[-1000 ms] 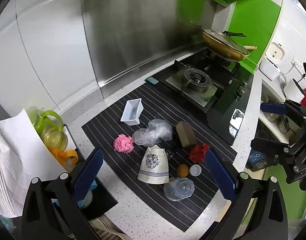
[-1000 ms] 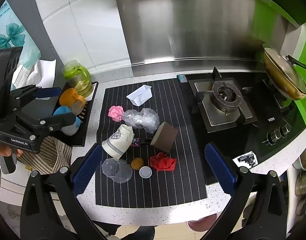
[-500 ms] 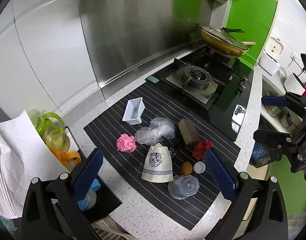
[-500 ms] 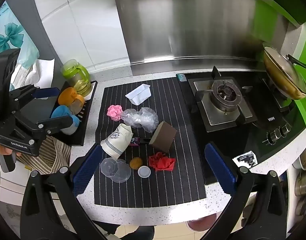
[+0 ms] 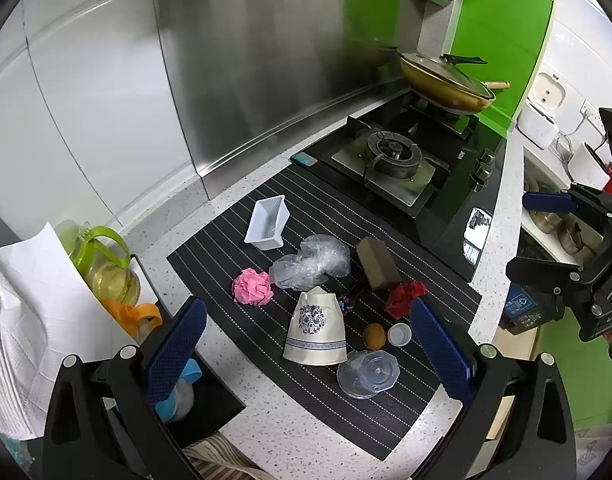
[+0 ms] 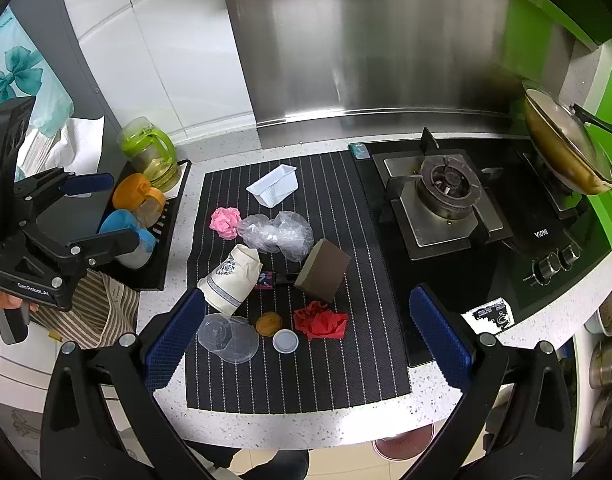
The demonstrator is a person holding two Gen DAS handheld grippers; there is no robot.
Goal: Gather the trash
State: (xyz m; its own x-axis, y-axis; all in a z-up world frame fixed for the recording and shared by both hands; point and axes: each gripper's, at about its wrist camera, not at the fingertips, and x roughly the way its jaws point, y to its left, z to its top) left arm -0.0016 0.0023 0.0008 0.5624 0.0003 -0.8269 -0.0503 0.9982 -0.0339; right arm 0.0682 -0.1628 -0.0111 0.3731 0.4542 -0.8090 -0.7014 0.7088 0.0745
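- Trash lies scattered on the striped mat (image 6: pixel 306 360): paper cup (image 6: pixel 232 276) on its side, pink wad (image 6: pixel 225 222), red wad (image 6: pixel 319 320), clear bag (image 6: pixel 278 234), brown box (image 6: pixel 323 270).
- The mat sits on the bench (image 6: pixel 266 426) beside the stove (image 6: pixel 445 204).
- Left gripper (image 5: pixel 306 344) and right gripper (image 6: pixel 306 332) hover above, fingers spread wide, holding nothing.

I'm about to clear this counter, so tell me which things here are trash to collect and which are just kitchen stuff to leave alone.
Trash, on the striped mat:
pink paper ball
red paper ball
clear plastic bag
paper cup
clear lid
small white cap
white tray
brown box

Probably leave:
covered pan
gas burner
green pitcher
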